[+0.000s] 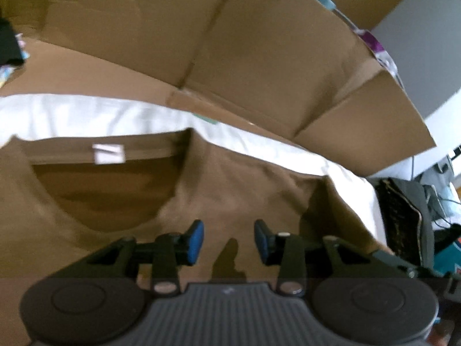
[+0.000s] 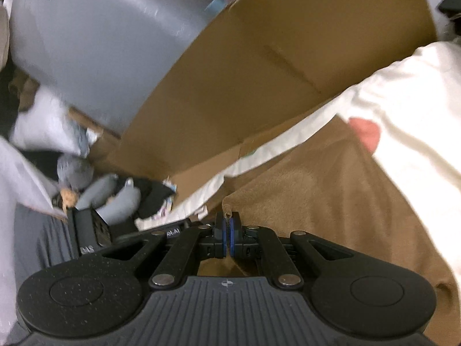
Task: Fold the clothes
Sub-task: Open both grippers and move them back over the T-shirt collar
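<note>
Now | left gripper (image 1: 229, 240) jaws apart above brown shirt (image 1: 230, 190) | right gripper (image 2: 228, 235) jaws clamped on shirt edge

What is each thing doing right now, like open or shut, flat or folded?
left gripper: open, over the shirt, holding nothing.
right gripper: shut on a corner of the shirt.
brown T-shirt: spread on the white sheet, neck label showing.
white sheet: lying under the shirt.
cardboard box: flattened, creased.

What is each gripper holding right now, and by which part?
The right gripper is shut on the brown T-shirt, pinching a corner of its edge. The left gripper is open above the shirt near the collar, holding nothing.
</note>
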A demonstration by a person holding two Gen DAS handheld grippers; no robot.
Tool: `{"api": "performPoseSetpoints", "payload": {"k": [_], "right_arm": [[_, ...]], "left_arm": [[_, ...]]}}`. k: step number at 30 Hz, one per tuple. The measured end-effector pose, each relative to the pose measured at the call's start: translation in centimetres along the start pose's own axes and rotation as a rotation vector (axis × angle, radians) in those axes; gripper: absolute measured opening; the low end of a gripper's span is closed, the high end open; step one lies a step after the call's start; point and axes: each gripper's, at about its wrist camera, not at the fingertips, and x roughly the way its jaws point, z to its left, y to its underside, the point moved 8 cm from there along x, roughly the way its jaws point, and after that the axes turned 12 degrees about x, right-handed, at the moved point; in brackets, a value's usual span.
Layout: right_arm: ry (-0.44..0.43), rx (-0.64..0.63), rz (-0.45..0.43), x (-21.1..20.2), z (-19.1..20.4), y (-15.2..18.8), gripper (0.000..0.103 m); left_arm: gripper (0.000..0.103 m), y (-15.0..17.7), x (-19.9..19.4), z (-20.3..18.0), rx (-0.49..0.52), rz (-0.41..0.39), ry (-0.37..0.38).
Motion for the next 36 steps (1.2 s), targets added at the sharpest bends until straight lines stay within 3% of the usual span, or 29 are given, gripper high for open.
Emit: {"api": "performPoseSetpoints", "payload": {"k": [7, 11, 18, 32, 36], "right_arm": [[0.026, -0.067, 0.062, 3.5, 0.8, 1.6, 0.006], [0.036, -0.092, 0.079, 3.9, 0.7, 2.0, 0.049], [0.067, -0.133, 0.011, 1.7, -0.6, 0.0, 0.049], [0.304, -0.247, -0.085, 1.4, -5.3, -6.2, 0.048], [0.376, -0.289, -0.092, 2.8, -6.6, -7.7, 0.048]], "left_arm": [[0.041, -0.1, -0.6, 1.0, -0.029, -0.023, -0.018], [0.041, 0.0, -0.4, 1.0, -0.024, -0.022, -0.019], [0.041, 0.6, 0.4, 0.6, 0.009, -0.008, -0.025], [0.039, 2.0, 1.4, 0.0, 0.106, 0.021, -0.008], [0.019, 2.2, 1.8, -0.2, 0.104, 0.026, 0.010]]}}
